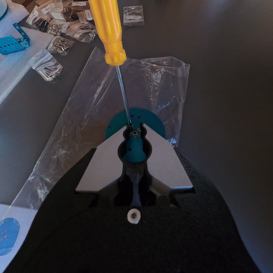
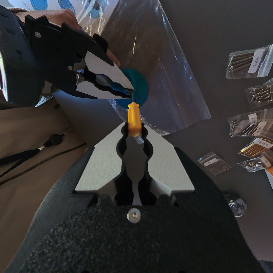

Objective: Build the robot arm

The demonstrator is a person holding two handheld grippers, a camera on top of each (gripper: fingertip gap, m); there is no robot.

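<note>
Teal disc (image 1: 135,146) flat on clear plastic bag (image 1: 159,82) over dark surface (image 1: 229,59), pinched at its screw cluster by clenched left gripper (image 1: 135,125). Yellow screwdriver (image 2: 133,118) grasped by right gripper (image 2: 134,127), tip at one disc screw. Bagged screws (image 2: 251,65) well apart, along surface edge.

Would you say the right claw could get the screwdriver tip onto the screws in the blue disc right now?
Probably yes: the right claw grips the screwdriver, whose tip already sits at the screws between the left claw fingers on the blue disc.
</note>
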